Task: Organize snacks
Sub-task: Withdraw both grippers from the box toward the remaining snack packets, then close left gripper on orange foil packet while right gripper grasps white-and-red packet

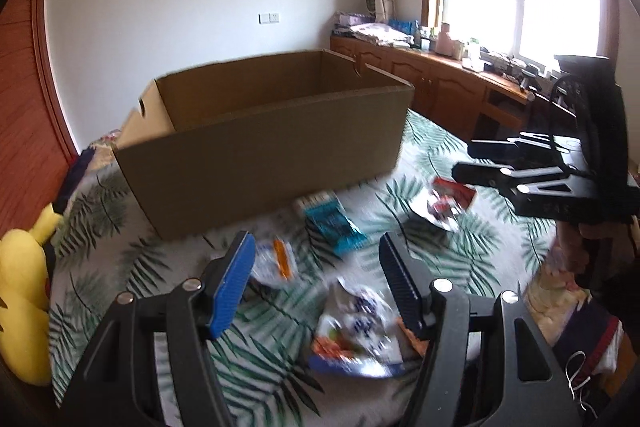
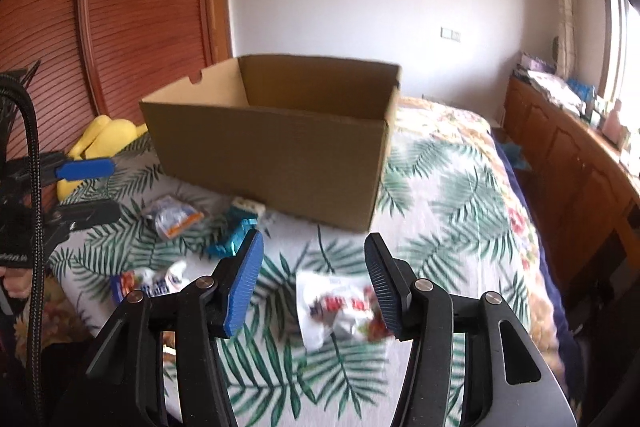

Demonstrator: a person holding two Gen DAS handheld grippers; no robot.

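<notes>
An open cardboard box stands on the bed; it also shows in the right wrist view. Several snack packets lie in front of it: a teal one, a white-orange one, a white-blue one and a red-white one. My left gripper is open above the white-blue packet, holding nothing. My right gripper is open above the red-white packet, holding nothing. The right gripper also shows in the left wrist view.
The bed has a leaf-print cover. A yellow plush toy lies at its left edge. A wooden cabinet with clutter runs under the window on the right. A slatted wooden wardrobe stands behind the box.
</notes>
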